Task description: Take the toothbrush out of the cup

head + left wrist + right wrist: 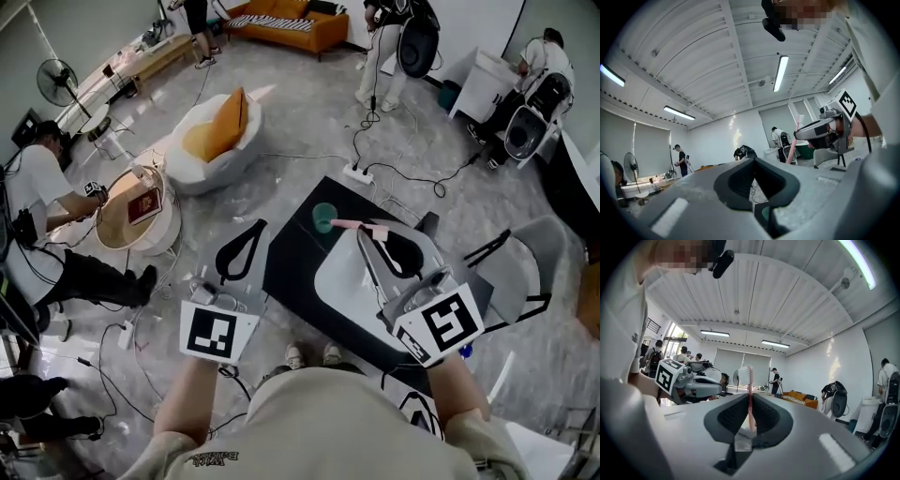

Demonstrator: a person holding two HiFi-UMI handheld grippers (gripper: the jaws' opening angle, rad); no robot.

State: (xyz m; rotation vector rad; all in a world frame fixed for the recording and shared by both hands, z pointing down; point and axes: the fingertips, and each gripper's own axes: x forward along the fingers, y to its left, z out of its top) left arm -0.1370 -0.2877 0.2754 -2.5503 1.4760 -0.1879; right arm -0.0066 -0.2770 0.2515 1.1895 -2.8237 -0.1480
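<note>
Black table (291,281): both forearms are being stretched forward above its near side, with the grippers being held level. Left gripper (257,227): being carried at the table's left edge, jaws pressed together on nothing; right gripper (372,234): being carried over the table, jaws being pinched on the handle of the pink toothbrush (359,225). Green cup (324,217): standing on the table's far end, with the toothbrush being held outside it, just beside its rim in the head view, the bristle head showing above the pads in the right gripper view.
</note>
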